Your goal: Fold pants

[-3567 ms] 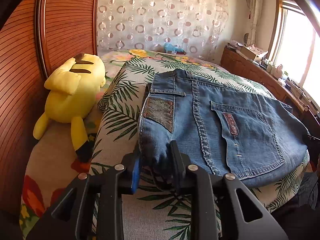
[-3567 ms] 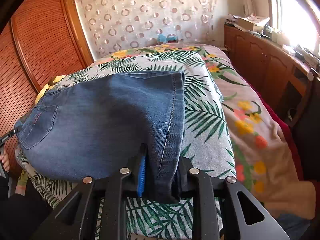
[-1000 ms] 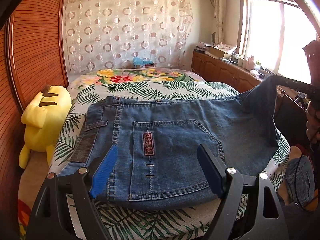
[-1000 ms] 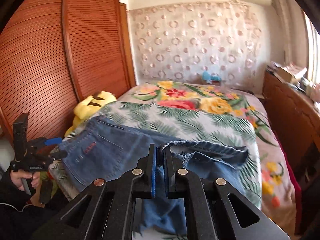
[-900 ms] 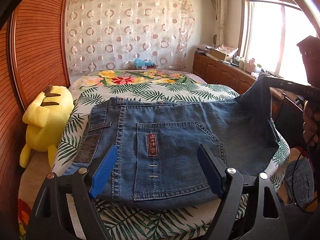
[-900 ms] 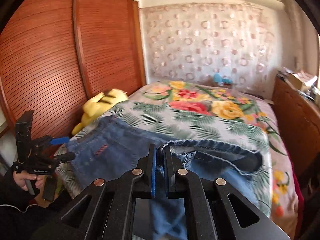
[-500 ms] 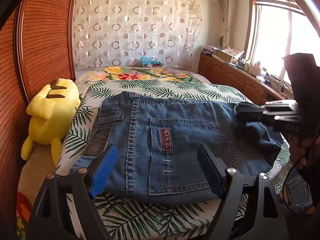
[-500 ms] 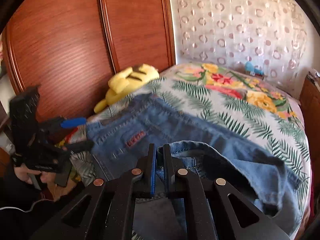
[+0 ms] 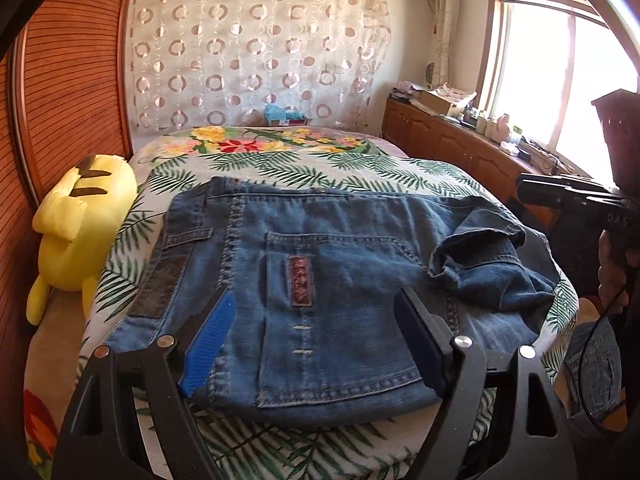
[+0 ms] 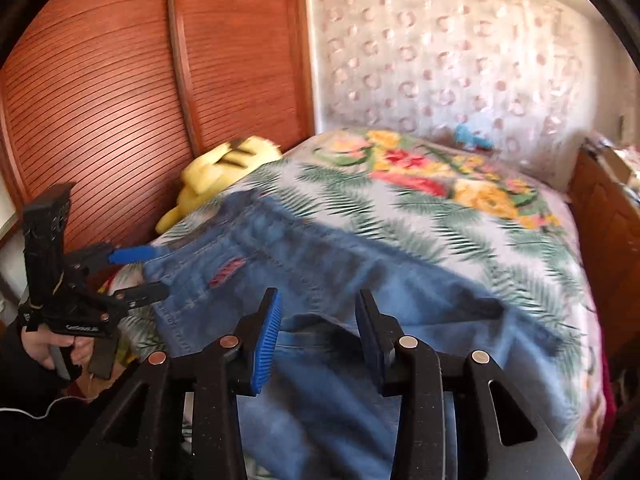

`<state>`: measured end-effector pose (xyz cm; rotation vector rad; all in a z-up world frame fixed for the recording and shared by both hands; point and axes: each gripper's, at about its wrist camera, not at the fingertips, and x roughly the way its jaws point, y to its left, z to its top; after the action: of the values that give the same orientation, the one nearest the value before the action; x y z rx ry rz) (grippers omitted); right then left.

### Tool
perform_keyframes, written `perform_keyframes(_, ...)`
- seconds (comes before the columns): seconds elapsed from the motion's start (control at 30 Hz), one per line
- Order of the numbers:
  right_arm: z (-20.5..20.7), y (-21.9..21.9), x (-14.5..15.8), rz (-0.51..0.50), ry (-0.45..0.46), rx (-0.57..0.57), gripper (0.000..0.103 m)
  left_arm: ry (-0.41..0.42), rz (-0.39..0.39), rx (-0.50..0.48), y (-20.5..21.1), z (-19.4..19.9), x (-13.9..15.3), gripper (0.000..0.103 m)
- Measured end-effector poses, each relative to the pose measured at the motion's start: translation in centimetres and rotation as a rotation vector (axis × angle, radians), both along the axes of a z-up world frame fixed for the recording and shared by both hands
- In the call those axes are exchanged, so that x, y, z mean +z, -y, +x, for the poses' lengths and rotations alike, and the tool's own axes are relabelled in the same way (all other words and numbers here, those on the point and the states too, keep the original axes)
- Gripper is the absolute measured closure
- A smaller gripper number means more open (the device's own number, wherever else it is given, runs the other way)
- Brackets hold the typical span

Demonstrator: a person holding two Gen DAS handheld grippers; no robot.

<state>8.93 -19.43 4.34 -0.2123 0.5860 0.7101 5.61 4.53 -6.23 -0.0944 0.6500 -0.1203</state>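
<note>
Blue denim pants lie folded on the leaf-print bed cover, back pocket up. The leg end rests in a loose bunch on their right part. My left gripper is open over the pants' near edge with nothing gripped; it also shows at the left in the right wrist view. My right gripper has its jaws opening just above the denim, its pads clear of the cloth. From the left wrist view the right gripper hangs at the right bed edge.
A yellow plush toy lies against the slatted wooden wardrobe left of the pants. A low wooden cabinet with clutter runs under the window on the right. A person's hand holds the left gripper.
The right gripper swung the lifted leg end over onto the pants, then let go; the cloth dropped into a bunch. The left gripper stayed open and nearly still.
</note>
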Motion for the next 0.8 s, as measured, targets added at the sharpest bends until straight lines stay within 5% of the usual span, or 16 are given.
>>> perform_keyframes(0.27, 0.9, 5.8, -2.2, -0.002, -0.038, -0.165, 0.053, -0.016, -0.028, -0.145, 4.3, 3.4, 0.3, 0.021)
perform_keyframes(0.5, 2.8, 6.8, -5.2, -0.021, -0.124, -0.23, 0.053, -0.085, -0.035, -0.265, 8.0, 6.1, -0.9, 0.051)
perform_keyframes(0.73, 4.1, 7.2, -5.3, 0.04, -0.181, -0.217, 0.052, -0.151, -0.006, -0.322, 10.4, 7.3, -2.4, 0.055)
perform_keyframes(0.8, 4.2, 7.2, -5.2, 0.056, -0.183, -0.207, 0.052, -0.157, 0.004, -0.316, 10.6, 7.3, -2.8, 0.067)
